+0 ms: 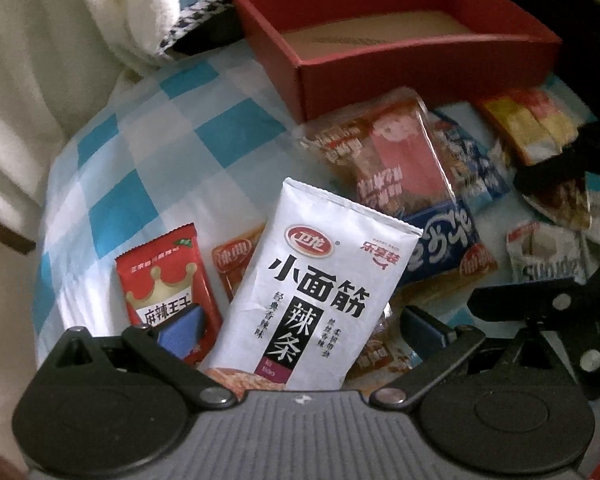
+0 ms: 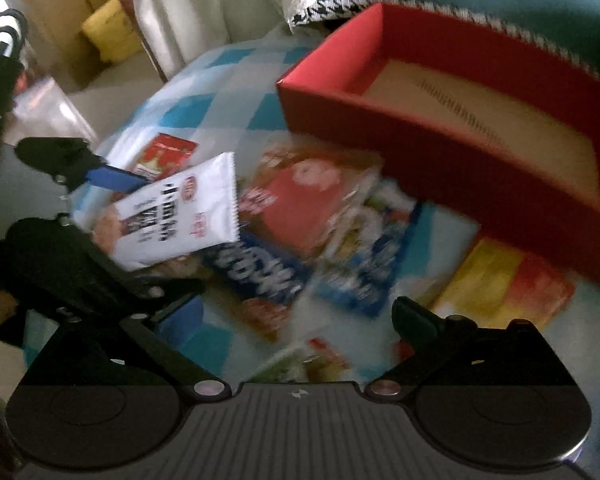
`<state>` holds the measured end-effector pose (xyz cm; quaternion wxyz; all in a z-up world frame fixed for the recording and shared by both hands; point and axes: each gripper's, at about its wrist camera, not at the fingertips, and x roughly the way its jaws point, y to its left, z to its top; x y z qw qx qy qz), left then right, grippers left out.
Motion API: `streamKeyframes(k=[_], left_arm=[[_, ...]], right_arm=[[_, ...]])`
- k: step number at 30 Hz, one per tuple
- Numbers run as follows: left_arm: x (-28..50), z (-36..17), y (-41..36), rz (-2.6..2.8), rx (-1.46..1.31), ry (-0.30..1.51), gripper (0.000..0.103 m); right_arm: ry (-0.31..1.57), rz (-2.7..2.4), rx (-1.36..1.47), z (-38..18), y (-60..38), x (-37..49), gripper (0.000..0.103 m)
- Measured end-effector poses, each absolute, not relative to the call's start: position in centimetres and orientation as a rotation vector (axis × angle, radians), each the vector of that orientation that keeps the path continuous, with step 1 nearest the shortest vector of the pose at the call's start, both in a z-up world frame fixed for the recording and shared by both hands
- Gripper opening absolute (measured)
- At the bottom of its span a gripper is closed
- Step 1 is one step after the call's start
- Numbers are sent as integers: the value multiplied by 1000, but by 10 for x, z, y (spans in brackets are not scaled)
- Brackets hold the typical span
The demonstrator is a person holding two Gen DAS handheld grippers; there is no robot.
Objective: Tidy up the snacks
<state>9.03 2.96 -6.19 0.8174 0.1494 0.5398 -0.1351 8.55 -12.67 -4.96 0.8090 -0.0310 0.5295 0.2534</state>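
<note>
I see bare checked cloth at the left of the left wrist frame, open for passing. The red box blocks the top, and heaped snack packets crowd the centre and right.

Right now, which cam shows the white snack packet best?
Left wrist. The white snack packet sits centred and sharp between the open fingers of the left hand-held gripper, print readable. The right wrist view shows it smaller, off to the left and motion-blurred.
</note>
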Motion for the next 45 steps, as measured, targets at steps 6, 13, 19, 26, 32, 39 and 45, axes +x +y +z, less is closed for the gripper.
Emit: streamKeyframes(k=[6,13,19,26,32,39,45], left_arm=[[84,-55,25,-320,384,1104,99],[81,-61,30,-342,354,1163,99],[77,-49,50,-352,175,1189,98],[84,-58,45,-280,237,1172,98],[78,-61,29,-288,359,1124,100],[77,-56,23,-284,355,1130,77],[68,-47,26,-239,302,1134,57]], right_arm=[[1116,500,-41,-60,-137,65,103],[1188,549,-165,-64,-142,40,103],[1180,527,-153,-59,-137,16,103],[1143,520,-225,-60,-134,5,103],[1136,457,-249,-54,-133,7,91],[1120,370,-171,-49,-147,22,65],[1127,366,-176,-48,-146,15,65]])
